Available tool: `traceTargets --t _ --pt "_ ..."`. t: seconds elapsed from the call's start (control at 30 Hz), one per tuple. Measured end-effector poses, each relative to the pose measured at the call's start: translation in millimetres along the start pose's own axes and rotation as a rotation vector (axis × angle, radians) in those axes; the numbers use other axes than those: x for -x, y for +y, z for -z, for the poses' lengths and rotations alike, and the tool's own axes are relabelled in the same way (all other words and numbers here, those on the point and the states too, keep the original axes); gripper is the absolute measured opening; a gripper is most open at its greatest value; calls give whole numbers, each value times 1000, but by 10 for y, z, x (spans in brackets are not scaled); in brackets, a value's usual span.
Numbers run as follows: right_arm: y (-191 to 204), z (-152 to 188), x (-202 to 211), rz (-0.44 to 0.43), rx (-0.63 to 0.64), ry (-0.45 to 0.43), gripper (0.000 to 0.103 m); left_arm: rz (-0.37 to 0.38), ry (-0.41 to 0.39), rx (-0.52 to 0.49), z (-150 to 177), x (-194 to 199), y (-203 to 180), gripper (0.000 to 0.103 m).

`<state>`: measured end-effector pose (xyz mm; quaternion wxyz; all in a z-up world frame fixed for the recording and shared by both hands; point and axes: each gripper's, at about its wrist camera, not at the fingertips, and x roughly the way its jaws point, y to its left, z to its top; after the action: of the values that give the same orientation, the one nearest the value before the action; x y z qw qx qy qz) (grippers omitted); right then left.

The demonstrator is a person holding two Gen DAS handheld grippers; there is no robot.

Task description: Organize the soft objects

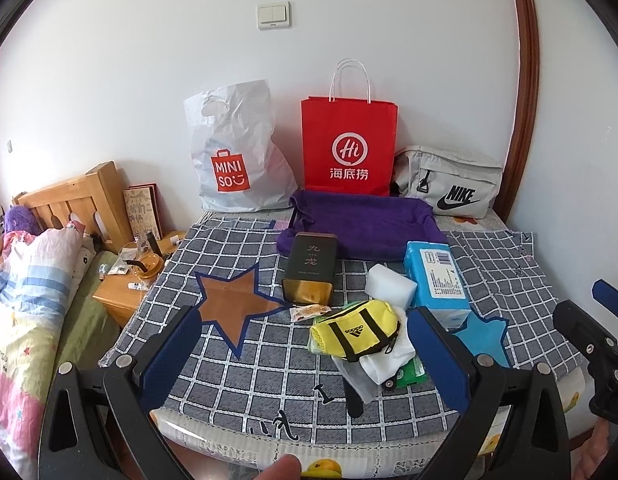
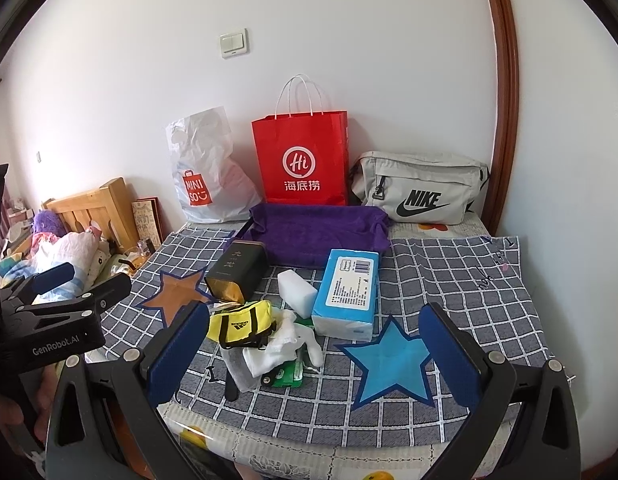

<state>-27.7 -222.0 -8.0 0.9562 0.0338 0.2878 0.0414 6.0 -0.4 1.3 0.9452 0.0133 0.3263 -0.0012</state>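
- We hold our left tongs (image 1: 305, 344) spread wide with nothing between the blue pads, hovering over the near edge of the checked cloth (image 1: 181, 264).
- Our right tongs (image 2: 313, 354) are likewise wide and hold nothing; the blue star patch (image 2: 389, 364) lies on the cloth between their pads.
- Just ahead of both tongs, and nearest the left pair's right pad, sits a small pile: a yellow pouch (image 1: 355, 330) resting on white socks (image 1: 385, 360), with a green packet (image 1: 411, 372) partly under them.
- Beyond the pile, a white sponge (image 1: 389, 286) touches the blue tissue pack (image 1: 435, 276) at its right.
- Left of the sponge, a dark tin box (image 1: 311, 270) lies on its side, its gold end facing us.
- Farther out, a purple towel (image 1: 361, 224) is spread behind the box and the tissue pack.
- Against the wall stand a white plastic bag (image 1: 237, 152), a red paper bag (image 1: 349, 144) and a grey waist bag (image 1: 449, 186), left to right.
- Off to the left of our left tongs there is a wooden nightstand (image 1: 117, 292).
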Motion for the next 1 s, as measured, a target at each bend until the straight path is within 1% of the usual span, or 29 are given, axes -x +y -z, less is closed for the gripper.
traceTargets --t 0.13,0.23,0.3,0.43,0.53,0.6,0.67,0.73,0.8,0.9,1.0 --pt "-101 46 -208 -19 -20 38 103 -16 64 -13 82 -300 17 103" --pt "-154 116 -412 -11 -23 69 103 -30 123 -26 188 -579 23 103" --pt "-172 182 -563 -1 -14 90 103 -35 168 -8 276 -768 47 103" --pt "-239 289 -835 -4 -26 136 103 5 230 42 434 -1096 99 103" --pt "-298 370 -1051 -6 -39 173 103 48 274 56 503 -1290 113 102" --pt "-325 419 -1171 -6 -48 193 103 56 295 60 545 -1398 117 102" --pt "-354 469 -1290 -7 -58 213 103 48 320 53 581 -1508 133 102" --pt "-372 514 -1392 -12 -62 229 103 72 315 58 588 -1577 178 101" --pt "-380 543 -1475 -13 -60 242 103 69 303 77 585 -1638 241 101" --pt "-379 589 -1604 -12 -55 268 103 87 268 149 534 -1710 385 100" --pt "-383 617 -1717 -15 -56 289 103 126 281 196 459 -1838 474 100"
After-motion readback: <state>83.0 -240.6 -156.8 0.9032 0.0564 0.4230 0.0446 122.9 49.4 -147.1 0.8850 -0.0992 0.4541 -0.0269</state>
